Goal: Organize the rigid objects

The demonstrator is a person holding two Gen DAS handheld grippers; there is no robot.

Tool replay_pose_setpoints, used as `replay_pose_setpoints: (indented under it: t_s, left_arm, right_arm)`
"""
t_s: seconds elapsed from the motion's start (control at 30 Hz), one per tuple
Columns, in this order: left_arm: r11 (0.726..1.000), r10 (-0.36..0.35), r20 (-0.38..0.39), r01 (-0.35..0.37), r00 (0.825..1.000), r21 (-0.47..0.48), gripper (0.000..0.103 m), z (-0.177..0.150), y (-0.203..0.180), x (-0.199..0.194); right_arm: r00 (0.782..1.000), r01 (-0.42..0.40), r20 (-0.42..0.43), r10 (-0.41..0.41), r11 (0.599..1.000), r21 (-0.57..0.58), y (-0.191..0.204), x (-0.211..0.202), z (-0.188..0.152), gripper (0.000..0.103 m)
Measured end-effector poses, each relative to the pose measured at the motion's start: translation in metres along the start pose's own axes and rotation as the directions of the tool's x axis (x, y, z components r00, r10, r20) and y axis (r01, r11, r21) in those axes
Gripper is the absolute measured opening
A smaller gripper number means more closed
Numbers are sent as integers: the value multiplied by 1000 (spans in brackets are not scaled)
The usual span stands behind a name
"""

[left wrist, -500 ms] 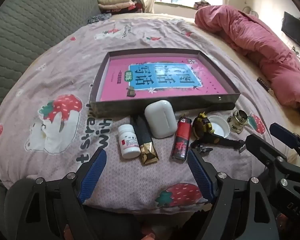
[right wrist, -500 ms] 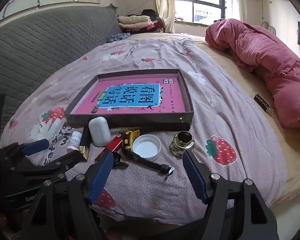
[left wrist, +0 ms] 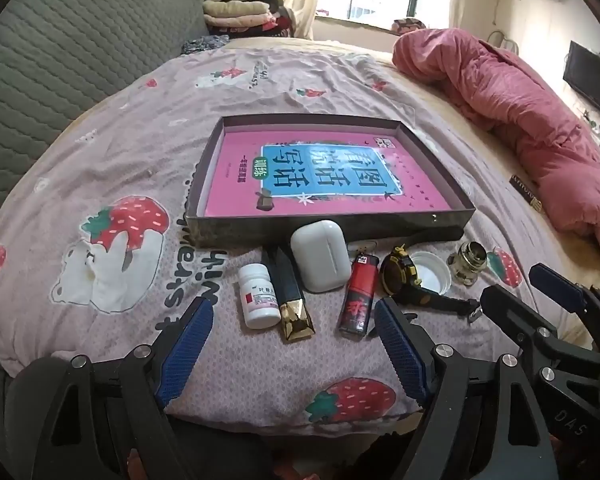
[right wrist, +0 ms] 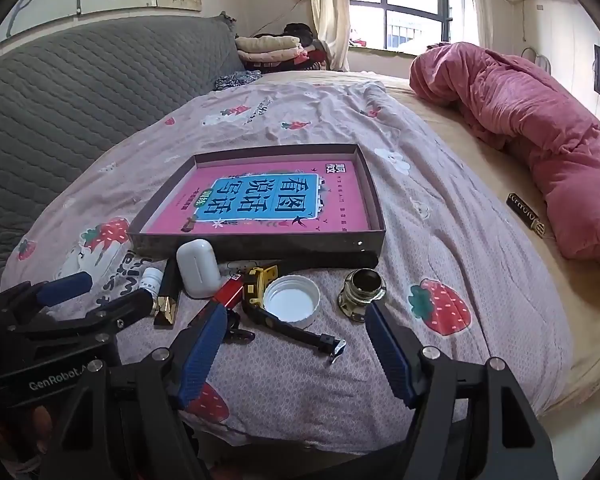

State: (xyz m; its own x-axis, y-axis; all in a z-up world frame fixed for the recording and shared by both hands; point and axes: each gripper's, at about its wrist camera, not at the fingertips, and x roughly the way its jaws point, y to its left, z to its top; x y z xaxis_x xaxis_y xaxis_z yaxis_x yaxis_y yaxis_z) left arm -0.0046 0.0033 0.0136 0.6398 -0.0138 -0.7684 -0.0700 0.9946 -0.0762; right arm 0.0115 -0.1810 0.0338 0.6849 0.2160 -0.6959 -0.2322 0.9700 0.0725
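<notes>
Left wrist view shows the left gripper (left wrist: 288,354) with its jaws spread wide and nothing between them, hovering over the bed (left wrist: 112,160). Just ahead of it lies a row of small things: a white pill bottle (left wrist: 257,296), a black and gold tube (left wrist: 290,300), a white earbud case (left wrist: 321,255) and a red lighter (left wrist: 357,294). Further to its right sit a black and yellow watch (left wrist: 404,276), a white lid (left wrist: 432,274) and a small glass jar (left wrist: 469,263).

Beyond the row is the shallow box (left wrist: 332,232), which holds only a pink book (left wrist: 324,178).

From the right wrist view, the right gripper (right wrist: 296,350) is likewise spread and empty, with the watch strap and white lid just ahead of it and the jar near its right finger.

Judging by this, the sorting has not begun: every loose item lies outside the box, touching or close to its near wall, and all seven are left to place.
</notes>
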Motion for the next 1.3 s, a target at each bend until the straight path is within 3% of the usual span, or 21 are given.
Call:
replay_pose_setpoints:
  t_s: [1.3]
  left_arm:
    - [1000, -9, -10, 9, 1000, 6, 84, 0, -1, 3]
  right_arm:
    - [1000, 18, 22, -18, 1000, 1, -1, -3, 3, 71]
